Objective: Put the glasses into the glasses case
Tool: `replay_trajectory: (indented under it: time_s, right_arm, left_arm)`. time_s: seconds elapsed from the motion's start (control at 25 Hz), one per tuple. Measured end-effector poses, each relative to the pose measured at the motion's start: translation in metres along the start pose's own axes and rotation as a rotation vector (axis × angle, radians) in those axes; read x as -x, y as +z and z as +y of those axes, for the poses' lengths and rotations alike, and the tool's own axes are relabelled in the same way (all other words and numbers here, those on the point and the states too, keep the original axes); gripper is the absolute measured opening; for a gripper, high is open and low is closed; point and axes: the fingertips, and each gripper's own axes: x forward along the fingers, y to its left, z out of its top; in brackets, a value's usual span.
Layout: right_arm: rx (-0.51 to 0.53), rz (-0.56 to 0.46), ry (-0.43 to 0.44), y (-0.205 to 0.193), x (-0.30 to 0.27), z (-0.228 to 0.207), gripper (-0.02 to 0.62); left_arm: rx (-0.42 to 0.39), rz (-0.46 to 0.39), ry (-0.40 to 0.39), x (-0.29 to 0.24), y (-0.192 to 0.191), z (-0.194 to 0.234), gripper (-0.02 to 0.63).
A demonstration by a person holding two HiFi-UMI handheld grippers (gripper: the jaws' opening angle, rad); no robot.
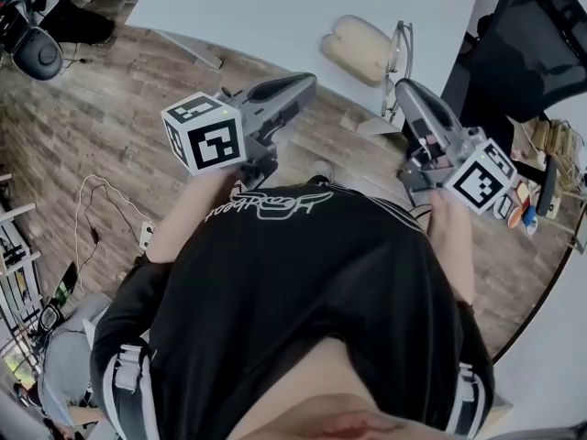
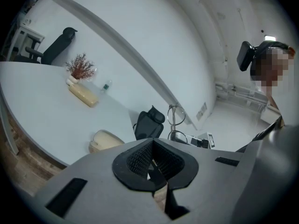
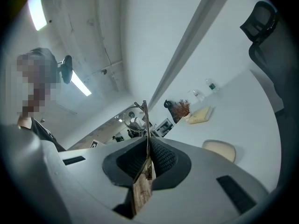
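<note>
Right gripper [image 3: 147, 149]: jaws pinched almost together on one thin temple arm of the glasses [image 3: 135, 117]. The frame stands out past the tips, with the lenses on the far side.

Left gripper [image 2: 152, 154]: pads meet, nothing between them.

Both grippers point about level toward the white table [image 1: 275, 7], their bodies over the wooden floor [image 1: 110, 108].

Glasses case [image 1: 358, 49]: beige, lying on the table close to its near edge. In the head view the held glasses show just right of it.

You are wearing a black shirt [image 1: 303, 282] whose pale script print [image 1: 271, 205] is showing upside down and is staying too distorted to read. The marker cubes [image 1: 204, 133] are showing only black-and-white square patterns, so nothing legible is appearing anywhere.
</note>
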Motion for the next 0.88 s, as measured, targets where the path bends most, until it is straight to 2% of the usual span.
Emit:
replay_trajectory:
  time_s: [0.56,0.88]
  right_arm:
    - [0.037,0.064,0.026,0.021,-0.027,-0.043,0.022]
    - [0.073,0.121,0.017,0.028,-0.049,-0.071,0.021]
  left_arm:
    - [0.001,-0.023,0.046,-0.028,0.021,0.026,0.008]
    - [0.03,-0.032,0.072,-0.031,0.024,0.048,0.008]
